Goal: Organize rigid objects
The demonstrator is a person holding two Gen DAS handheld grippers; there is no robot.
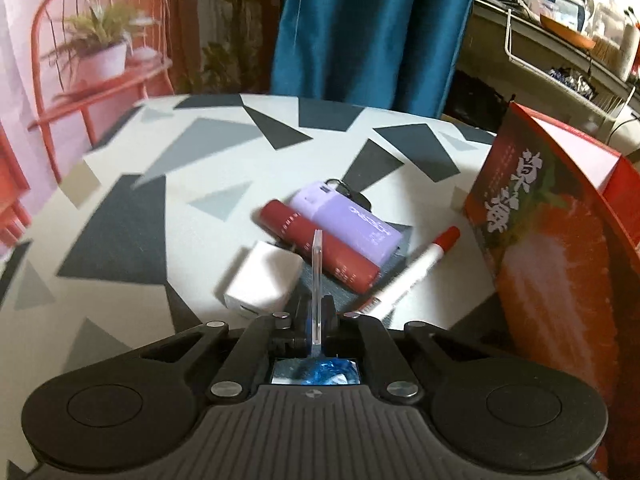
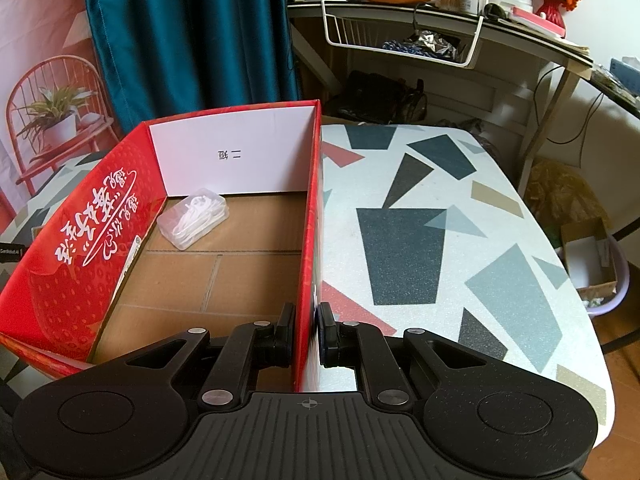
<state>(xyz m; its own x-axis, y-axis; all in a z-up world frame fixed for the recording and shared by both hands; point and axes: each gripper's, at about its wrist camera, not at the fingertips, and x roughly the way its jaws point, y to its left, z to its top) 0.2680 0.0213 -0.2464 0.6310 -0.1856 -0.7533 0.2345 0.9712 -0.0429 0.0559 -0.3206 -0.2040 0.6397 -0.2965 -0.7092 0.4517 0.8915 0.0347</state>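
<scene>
My left gripper (image 1: 316, 314) is shut on a thin clear acrylic plate (image 1: 318, 272), held edge-on and upright, with something blue at its lower end. Just beyond it on the patterned table (image 1: 160, 168) lie a white charger block (image 1: 264, 280), a dark red tube (image 1: 320, 252), a lilac power bank (image 1: 346, 220) and a red-capped white marker (image 1: 416, 272). My right gripper (image 2: 307, 320) is shut on the right wall of the open red box (image 2: 313, 220), one finger inside and one outside. A clear case of white picks (image 2: 194, 218) lies in the box's far left corner.
In the left wrist view the red box's printed side (image 1: 540, 240) stands close on the right of the items. A small black object (image 1: 350, 192) pokes out behind the power bank. A teal curtain (image 1: 372, 28) and a cluttered shelf (image 2: 440, 12) stand beyond the table.
</scene>
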